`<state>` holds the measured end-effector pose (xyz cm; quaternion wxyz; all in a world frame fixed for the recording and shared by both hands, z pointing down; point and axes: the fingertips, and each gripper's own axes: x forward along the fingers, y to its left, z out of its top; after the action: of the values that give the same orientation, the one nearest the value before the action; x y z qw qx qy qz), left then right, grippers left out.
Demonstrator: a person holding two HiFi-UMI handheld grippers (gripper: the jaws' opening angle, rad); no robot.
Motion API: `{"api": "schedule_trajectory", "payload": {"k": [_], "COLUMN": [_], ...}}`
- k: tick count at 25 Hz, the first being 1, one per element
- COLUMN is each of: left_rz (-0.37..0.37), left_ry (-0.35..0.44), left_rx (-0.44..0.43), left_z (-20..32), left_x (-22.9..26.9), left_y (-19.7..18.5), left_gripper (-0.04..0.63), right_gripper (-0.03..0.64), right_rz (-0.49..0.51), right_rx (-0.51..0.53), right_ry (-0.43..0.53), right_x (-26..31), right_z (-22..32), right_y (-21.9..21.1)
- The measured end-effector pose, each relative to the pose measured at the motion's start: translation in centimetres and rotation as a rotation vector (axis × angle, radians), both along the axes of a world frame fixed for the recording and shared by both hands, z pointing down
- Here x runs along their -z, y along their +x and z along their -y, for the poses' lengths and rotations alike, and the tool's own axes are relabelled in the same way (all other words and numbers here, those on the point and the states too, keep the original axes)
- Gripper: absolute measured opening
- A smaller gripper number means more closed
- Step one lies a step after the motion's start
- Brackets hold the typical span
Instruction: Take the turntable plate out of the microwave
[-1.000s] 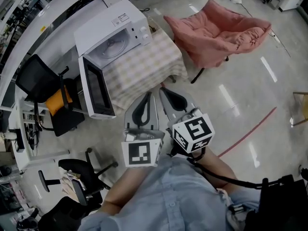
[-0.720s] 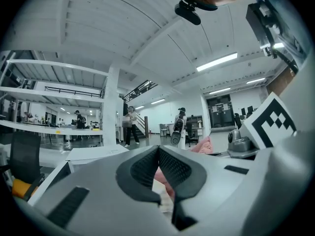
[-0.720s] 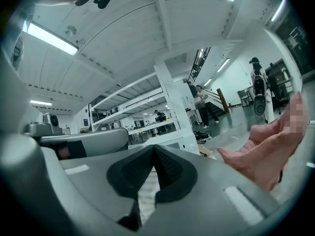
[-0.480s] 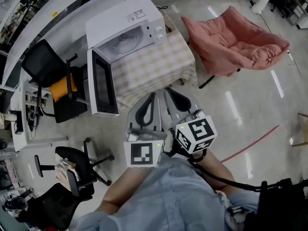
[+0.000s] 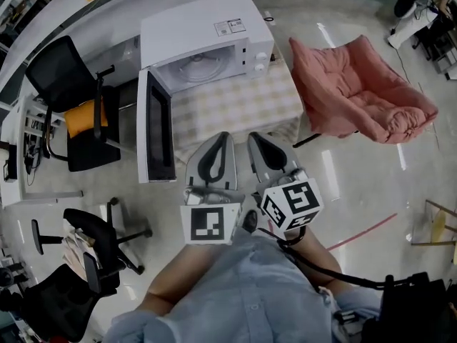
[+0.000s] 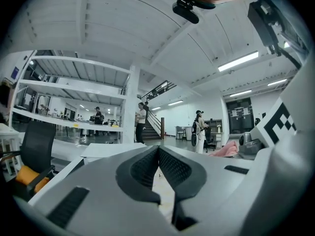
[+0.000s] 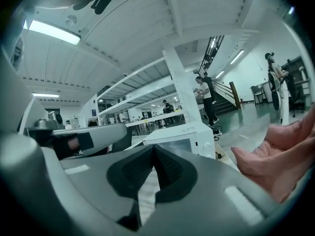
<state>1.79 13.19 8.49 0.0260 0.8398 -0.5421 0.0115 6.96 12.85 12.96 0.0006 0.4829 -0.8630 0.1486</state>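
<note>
Polished floor [image 5: 371,170] of an open workshop spreads below me, and I stand a little short of the job. Out in front, my left tool [image 6: 158,150] is closed, its ribbed pads meeting at the tips with nothing between them. My right tool [image 7: 153,148] just beside it is closed the same way and just as empty. Both point roughly level toward the small table [image 5: 235,109] under its checked cloth, which begins just past their tips.

At the far side of that table sits the white microwave [image 5: 207,31]. Its door [image 5: 156,131] is swung fully open at my left and juts out past the table's edge, so the cavity faces me with nothing in the way. To the right a pink lounge chair [image 5: 357,84] stands near the table.

I judge this to be the approach: nothing is touched yet and the door needs no further work. Next I would have to close the gap, open one tool, reach into the cavity and take the plate by its rim. Then it must come up off its seat and out level through the opening.

Inside, the turntable plate [image 5: 202,66] lies flat on the cavity floor. It is a round, pale, clear-looking disc, too small here for me to read any detail. If it is glass, as it seems, it will be slick and brittle, so the grip must be firm but not harsh.
</note>
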Motion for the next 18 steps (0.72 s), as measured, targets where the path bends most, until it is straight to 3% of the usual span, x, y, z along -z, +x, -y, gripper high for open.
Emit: {"api": "schedule_trajectory", "payload": {"k": [18], "left_rz": [-0.079], "left_ry": [-0.083], "left_rx": [0.078], "left_z": [17.5], "left_x": [-3.0], "left_y": [-7.9], "left_gripper": [0.008], "right_gripper": [0.002], "right_rz": [-0.076], "right_rx": [0.064], "right_ry": [-0.082], "right_x": [-3.3], "right_z": [17.4], "right_y": [-7.6]}}
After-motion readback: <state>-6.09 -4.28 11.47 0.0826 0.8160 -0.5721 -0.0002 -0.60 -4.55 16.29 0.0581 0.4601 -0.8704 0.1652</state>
